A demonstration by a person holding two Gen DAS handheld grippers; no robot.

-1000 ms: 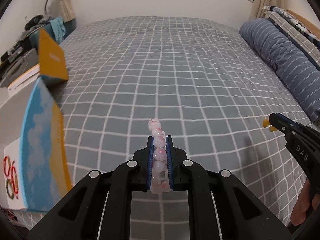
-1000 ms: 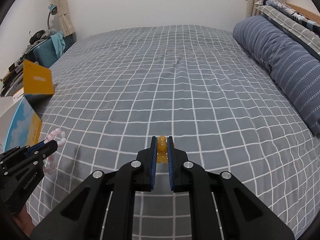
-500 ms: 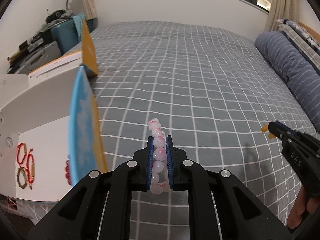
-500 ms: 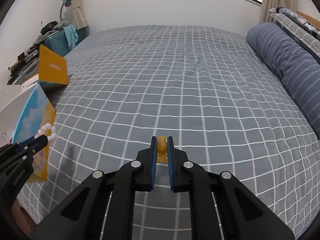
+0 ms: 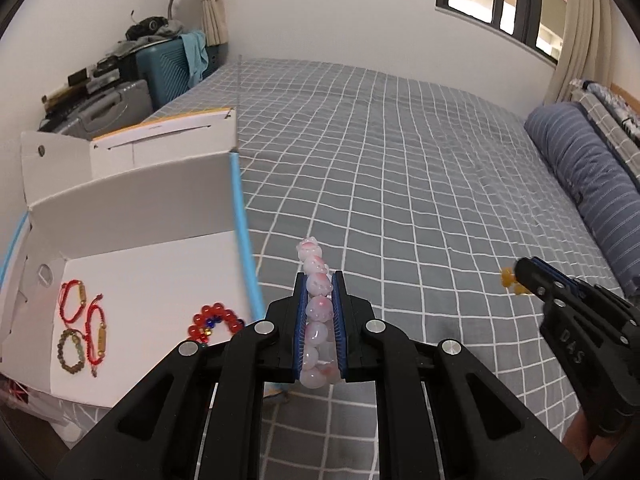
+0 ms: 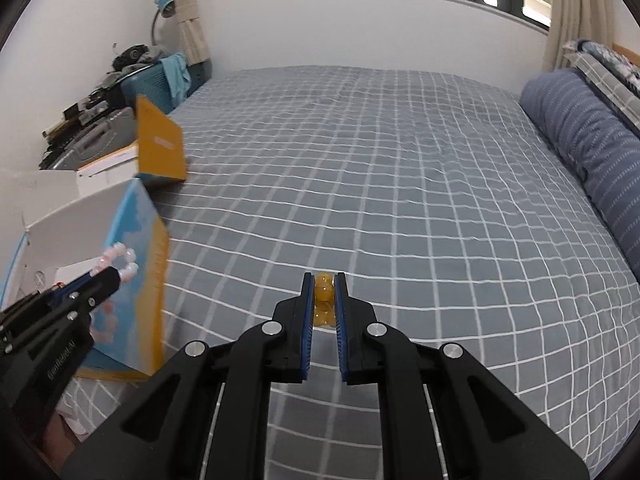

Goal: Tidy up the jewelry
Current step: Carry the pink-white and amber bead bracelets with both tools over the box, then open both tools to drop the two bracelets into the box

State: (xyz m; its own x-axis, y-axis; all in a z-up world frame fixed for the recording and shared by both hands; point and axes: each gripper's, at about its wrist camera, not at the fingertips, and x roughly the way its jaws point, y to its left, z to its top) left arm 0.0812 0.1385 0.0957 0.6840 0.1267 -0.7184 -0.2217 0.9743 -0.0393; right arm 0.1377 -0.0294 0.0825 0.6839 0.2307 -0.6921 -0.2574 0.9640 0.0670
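My left gripper is shut on a pink and white bead bracelet, held above the bed just right of an open white box. The box floor holds a red bead bracelet, two red cord bracelets and a dark bead bracelet. My right gripper is shut on a yellow bead bracelet over the bed. It also shows in the left wrist view with the yellow beads. The left gripper shows in the right wrist view beside the box.
A grey checked bedspread covers the bed. A blue striped bolster lies along the right. An orange box flap stands at the left bed edge. Suitcases and clutter sit beyond the box.
My left gripper has swung left with the pink bracelet, so the box interior and its bracelets have come into view. The right gripper keeps its yellow bracelet and has shifted slightly towards the box.
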